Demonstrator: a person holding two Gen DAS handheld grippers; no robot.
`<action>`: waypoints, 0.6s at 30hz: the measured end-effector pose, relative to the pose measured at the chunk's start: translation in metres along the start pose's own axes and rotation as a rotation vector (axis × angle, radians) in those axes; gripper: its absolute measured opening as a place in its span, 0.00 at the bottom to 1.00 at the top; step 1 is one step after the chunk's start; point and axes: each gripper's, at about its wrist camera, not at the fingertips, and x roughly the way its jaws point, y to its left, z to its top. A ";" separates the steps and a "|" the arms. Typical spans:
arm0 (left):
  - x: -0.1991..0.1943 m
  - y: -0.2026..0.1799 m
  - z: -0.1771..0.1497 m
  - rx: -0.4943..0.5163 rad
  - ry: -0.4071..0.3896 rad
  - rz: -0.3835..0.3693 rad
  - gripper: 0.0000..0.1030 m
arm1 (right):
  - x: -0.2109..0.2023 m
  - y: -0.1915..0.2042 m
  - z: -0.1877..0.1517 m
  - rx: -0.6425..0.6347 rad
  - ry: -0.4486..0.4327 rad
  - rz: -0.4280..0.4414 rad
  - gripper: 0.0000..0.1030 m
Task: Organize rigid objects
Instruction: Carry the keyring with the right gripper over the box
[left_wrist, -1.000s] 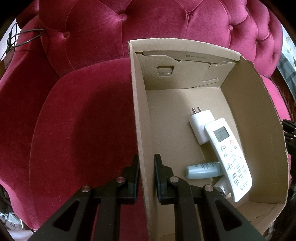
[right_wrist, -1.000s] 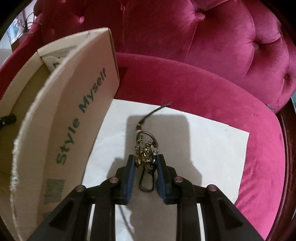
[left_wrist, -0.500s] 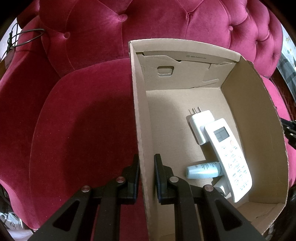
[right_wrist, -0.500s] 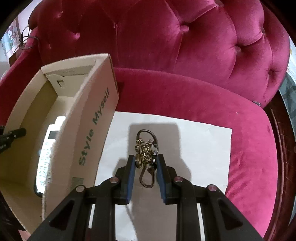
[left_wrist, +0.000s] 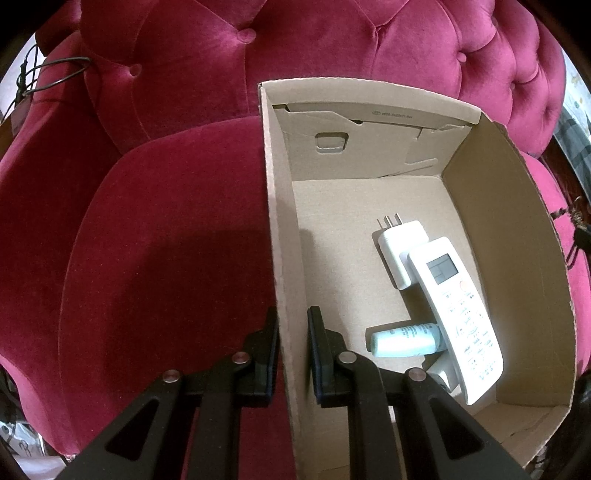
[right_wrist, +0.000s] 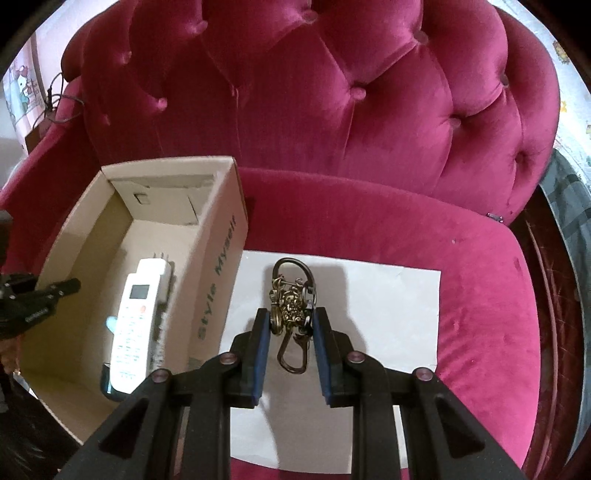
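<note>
My left gripper (left_wrist: 292, 325) is shut on the left wall of an open cardboard box (left_wrist: 275, 206), one finger inside and one outside. In the box lie a white remote (left_wrist: 460, 314), a white plug adapter (left_wrist: 399, 243) and a pale blue bottle (left_wrist: 404, 339). My right gripper (right_wrist: 290, 325) is shut on a brass keychain (right_wrist: 291, 306) and holds it up above a white paper sheet (right_wrist: 388, 314). The box (right_wrist: 218, 295) stands just left of it, with the remote (right_wrist: 136, 321) inside.
Everything rests on a crimson tufted velvet sofa (right_wrist: 332, 110), whose seat (left_wrist: 166, 258) spreads left of the box. A black cable (left_wrist: 48, 74) hangs over the sofa's far left arm. The left gripper shows at the box's left wall (right_wrist: 33, 299).
My right gripper has risen and pulled back with the keychain, lifting it off the paper, so the box's inside now shows. The left gripper and box have stayed put.
</note>
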 end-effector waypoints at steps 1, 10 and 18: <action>0.000 0.000 0.000 0.000 -0.001 0.000 0.15 | -0.005 0.000 0.001 0.000 -0.006 0.000 0.22; -0.002 0.002 -0.002 -0.001 -0.005 -0.001 0.15 | -0.040 0.014 0.015 -0.021 -0.061 -0.008 0.22; -0.003 0.003 -0.003 -0.002 -0.007 -0.003 0.15 | -0.062 0.032 0.028 -0.043 -0.101 0.003 0.22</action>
